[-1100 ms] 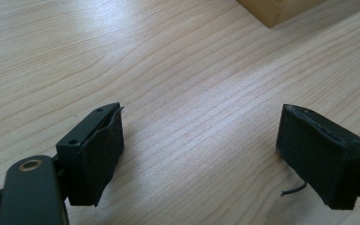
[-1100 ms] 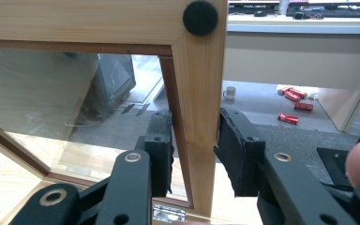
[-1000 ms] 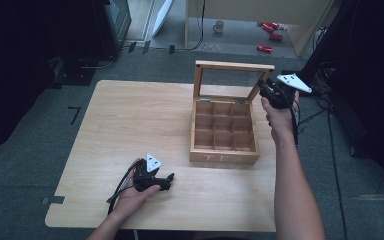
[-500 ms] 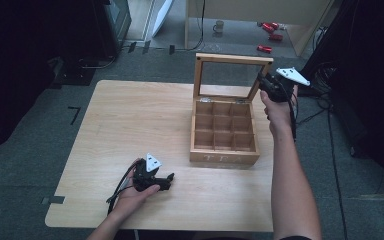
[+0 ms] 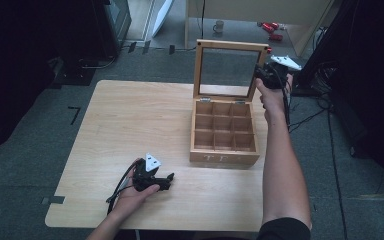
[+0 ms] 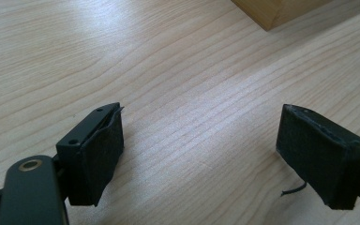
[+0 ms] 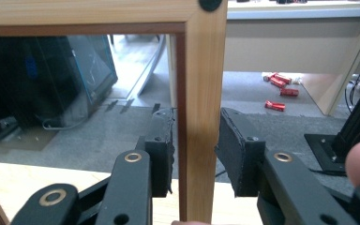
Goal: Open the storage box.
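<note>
Right gripper (image 7: pixel 194 154) pinching the lid frame (image 7: pixel 201 93) of the wooden compartment box (image 5: pixel 223 132) at its right stile, pads on both faces; box sits right of centre on the table (image 5: pixel 130 120); lid now stands roughly upright, so opening looks nearly done, release and withdrawal left; nine compartments look empty. Versus a second ago: lid has swung further up and back, right hand moved with it. Left gripper (image 5: pixel 155 181) spread, idle on the tabletop near the front edge, unmoved.

A lab or workshop: grey carpet tiles (image 5: pixel 40 150), floor cables (image 5: pixel 310 117) at right, dark equipment (image 5: pixel 115 20) upper left, red tools (image 5: pixel 272 27) by a bench (image 5: pixel 260 10) at top.
</note>
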`<state>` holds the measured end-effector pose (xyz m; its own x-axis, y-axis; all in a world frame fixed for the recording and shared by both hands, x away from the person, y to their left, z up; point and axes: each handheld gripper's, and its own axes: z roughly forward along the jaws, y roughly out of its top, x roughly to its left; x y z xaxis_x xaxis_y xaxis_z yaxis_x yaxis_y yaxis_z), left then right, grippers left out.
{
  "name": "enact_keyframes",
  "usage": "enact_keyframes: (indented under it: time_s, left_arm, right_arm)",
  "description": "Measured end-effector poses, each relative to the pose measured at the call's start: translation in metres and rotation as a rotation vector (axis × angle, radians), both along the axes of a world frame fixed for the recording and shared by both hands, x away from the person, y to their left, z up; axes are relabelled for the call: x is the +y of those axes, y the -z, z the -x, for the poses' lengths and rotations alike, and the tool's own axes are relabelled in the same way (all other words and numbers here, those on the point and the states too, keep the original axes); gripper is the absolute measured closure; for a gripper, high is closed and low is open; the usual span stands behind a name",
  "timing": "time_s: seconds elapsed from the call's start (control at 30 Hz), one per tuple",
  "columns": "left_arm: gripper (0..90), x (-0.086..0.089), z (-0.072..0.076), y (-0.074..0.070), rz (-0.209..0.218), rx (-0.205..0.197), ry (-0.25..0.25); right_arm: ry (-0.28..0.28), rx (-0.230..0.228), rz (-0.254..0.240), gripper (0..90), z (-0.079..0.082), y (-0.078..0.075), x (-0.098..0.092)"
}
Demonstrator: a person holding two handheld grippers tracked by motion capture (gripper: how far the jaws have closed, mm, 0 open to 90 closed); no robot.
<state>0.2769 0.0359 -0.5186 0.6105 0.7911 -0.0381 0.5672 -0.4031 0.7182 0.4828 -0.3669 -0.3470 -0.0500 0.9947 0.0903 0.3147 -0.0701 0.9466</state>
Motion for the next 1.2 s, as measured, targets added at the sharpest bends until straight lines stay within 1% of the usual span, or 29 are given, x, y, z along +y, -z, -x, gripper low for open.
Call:
enact_keyframes:
  time_s: [0.1, 0.23, 0.3, 0.33, 0.47, 0.5, 0.53, 0.6, 0.63, 0.67, 0.7, 0.77, 0.9, 1.0, 1.2]
  left_arm:
    - [15.9, 0.0, 0.0, 0.0, 0.002, 0.001, 0.001]
    - [15.9, 0.0, 0.0, 0.0, 0.004, 0.002, 0.003]
    - [15.9, 0.0, 0.0, 0.0, 0.005, 0.004, 0.004]
    - [15.9, 0.0, 0.0, 0.0, 0.006, 0.004, 0.004]
    - [15.9, 0.0, 0.0, 0.0, 0.005, 0.002, 0.003]
    - [15.9, 0.0, 0.0, 0.0, 0.005, 0.003, 0.004]
    - [15.9, 0.0, 0.0, 0.0, 0.004, 0.002, 0.003]
    - [15.9, 0.0, 0.0, 0.0, 0.004, 0.002, 0.003]
    - [15.9, 0.0, 0.0, 0.0, 0.003, 0.002, 0.003]
    - [15.9, -0.001, 0.0, 0.0, 0.002, 0.001, 0.003]
    - [15.9, -0.001, 0.0, 0.0, 0.002, 0.002, 0.003]
    - [15.9, -0.001, 0.0, 0.0, 0.002, 0.002, 0.003]
    - [15.9, -0.001, 0.001, 0.0, 0.0, 0.001, 0.003]
    - [15.9, -0.001, 0.001, 0.0, -0.004, -0.001, 0.005]
    - [15.9, -0.002, 0.001, 0.0, -0.013, -0.005, 0.006]
  right_arm:
    - [0.01, 0.02, 0.018, 66.5, -0.008, 0.001, 0.001]
    - [0.029, 0.038, 0.004, 66.5, -0.016, 0.006, -0.002]
    - [0.031, 0.052, 0.004, 66.4, -0.02, 0.01, -0.001]
    - [0.033, 0.064, 0.012, 66.4, -0.022, 0.012, 0.0]
    - [0.03, 0.081, 0.025, 66.1, -0.026, 0.017, 0.004]
    - [0.03, 0.07, 0.022, 65.9, -0.026, 0.018, 0.004]
    - [0.027, 0.078, 0.015, 65.9, -0.027, 0.018, 0.004]
    - [0.029, 0.092, 0.031, 65.8, -0.029, 0.019, 0.006]
    - [0.027, 0.099, 0.047, 65.6, -0.029, 0.02, 0.007]
    - [0.028, 0.102, 0.051, 65.2, -0.029, 0.02, 0.007]
    - [0.022, 0.103, 0.041, 64.9, -0.028, 0.02, 0.007]
    - [0.027, 0.11, 0.043, 64.7, -0.027, 0.02, 0.007]
    - [0.023, 0.104, 0.031, 62.9, -0.02, 0.021, 0.005]
    - [0.021, 0.091, 0.033, 59.3, -0.009, 0.021, 0.003]
    - [-0.016, 0.08, 0.026, 44.9, 0.027, 0.023, -0.004]
